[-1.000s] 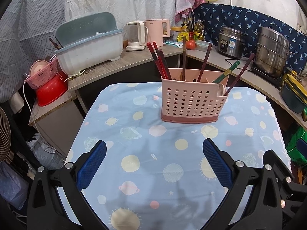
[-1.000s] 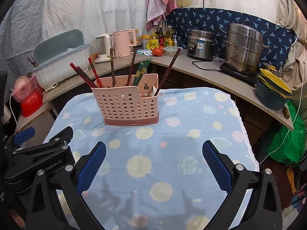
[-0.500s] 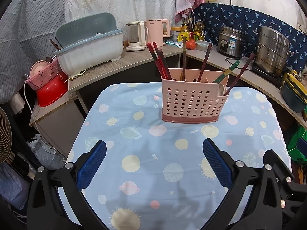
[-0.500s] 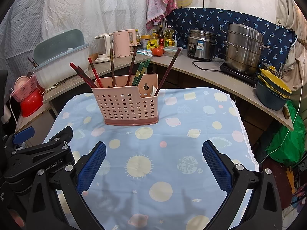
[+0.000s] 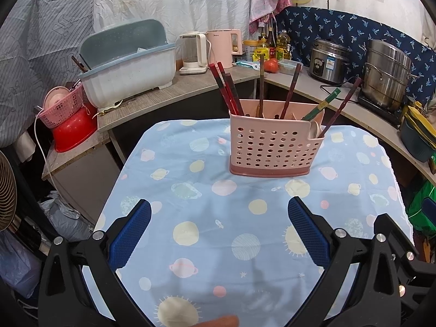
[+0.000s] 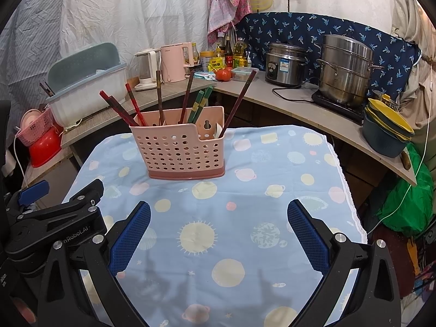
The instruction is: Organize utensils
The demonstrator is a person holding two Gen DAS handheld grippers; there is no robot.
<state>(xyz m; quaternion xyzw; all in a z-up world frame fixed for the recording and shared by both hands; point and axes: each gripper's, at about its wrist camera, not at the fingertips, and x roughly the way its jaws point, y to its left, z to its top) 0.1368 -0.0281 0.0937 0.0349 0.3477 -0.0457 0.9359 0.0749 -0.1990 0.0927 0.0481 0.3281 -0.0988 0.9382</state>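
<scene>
A pink perforated utensil holder (image 5: 273,143) (image 6: 181,147) stands upright on a table under a blue planet-print cloth (image 5: 207,190) (image 6: 245,190). Several chopsticks rise out of it: red ones (image 5: 224,92) (image 6: 118,107) at its left end, brown ones (image 5: 261,81) (image 6: 159,95) in the middle, green ones (image 5: 323,105) (image 6: 200,103) and a dark red one (image 6: 239,100) toward the right end. A white spoon (image 5: 314,130) sits in the low right compartment. My left gripper (image 5: 218,230) hovers open over the cloth, short of the holder. My right gripper (image 6: 218,230) is also open, empty, beside the left one's body (image 6: 54,218).
A curved counter behind holds a lidded dish bin (image 5: 128,73), kettles (image 5: 193,54), bottles, a tomato (image 6: 223,74), a rice cooker (image 6: 284,64), a steel steamer pot (image 6: 344,70) and stacked bowls (image 6: 387,128). A red basin with a pink basket (image 5: 68,120) sits at left. The table drops off at right (image 6: 346,188).
</scene>
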